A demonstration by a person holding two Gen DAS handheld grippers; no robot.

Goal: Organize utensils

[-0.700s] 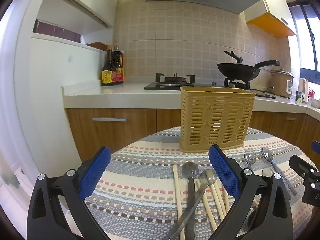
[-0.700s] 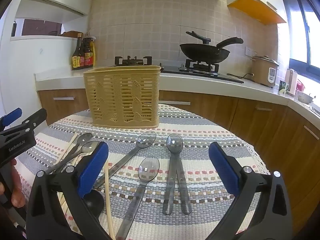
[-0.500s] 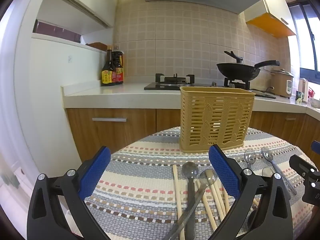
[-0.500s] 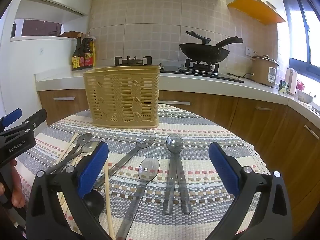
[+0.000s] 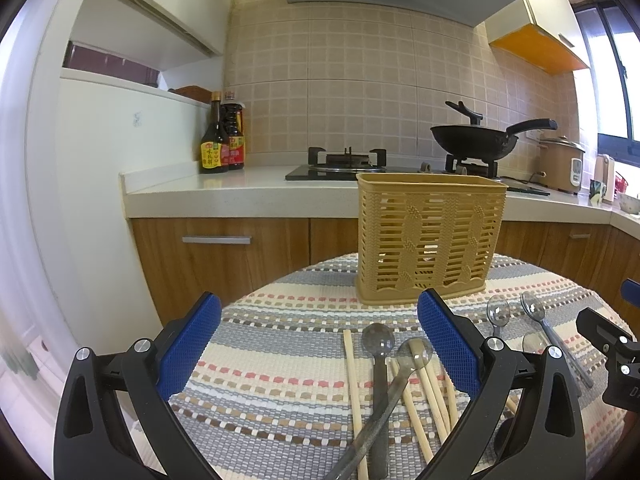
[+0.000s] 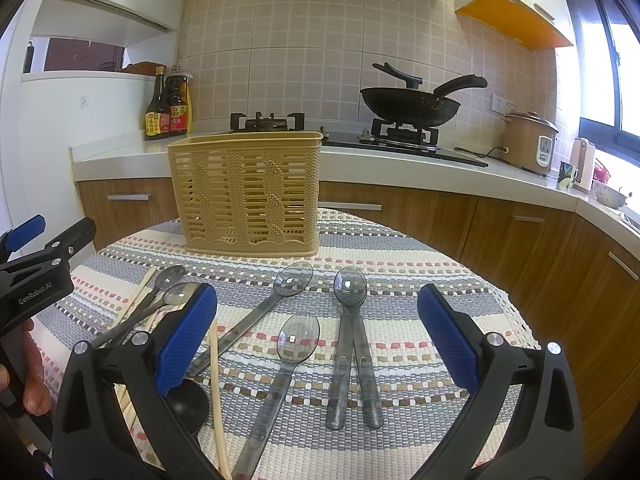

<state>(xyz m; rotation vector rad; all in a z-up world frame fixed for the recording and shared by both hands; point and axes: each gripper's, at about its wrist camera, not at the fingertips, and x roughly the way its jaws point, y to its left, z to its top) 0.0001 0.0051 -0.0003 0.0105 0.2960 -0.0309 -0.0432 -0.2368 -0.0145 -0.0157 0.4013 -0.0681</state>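
Observation:
A tan slotted utensil basket [image 5: 430,236] stands upright at the far side of the round table; it also shows in the right wrist view [image 6: 246,196]. Several clear grey plastic spoons [image 6: 350,320] and wooden chopsticks [image 5: 354,384] lie flat on the striped cloth in front of it. My left gripper [image 5: 320,348] is open and empty, low over the chopsticks and two spoons [image 5: 378,364]. My right gripper [image 6: 318,340] is open and empty, low over the spoons at the table's right side. A black spoon [image 6: 188,402] lies under its left finger.
The table has a striped woven cloth [image 6: 420,280]. Behind it runs a kitchen counter [image 5: 240,196] with sauce bottles [image 5: 222,140], a gas stove [image 5: 346,160], a black wok [image 6: 412,106] and a rice cooker [image 6: 530,142]. Wooden cabinets stand below.

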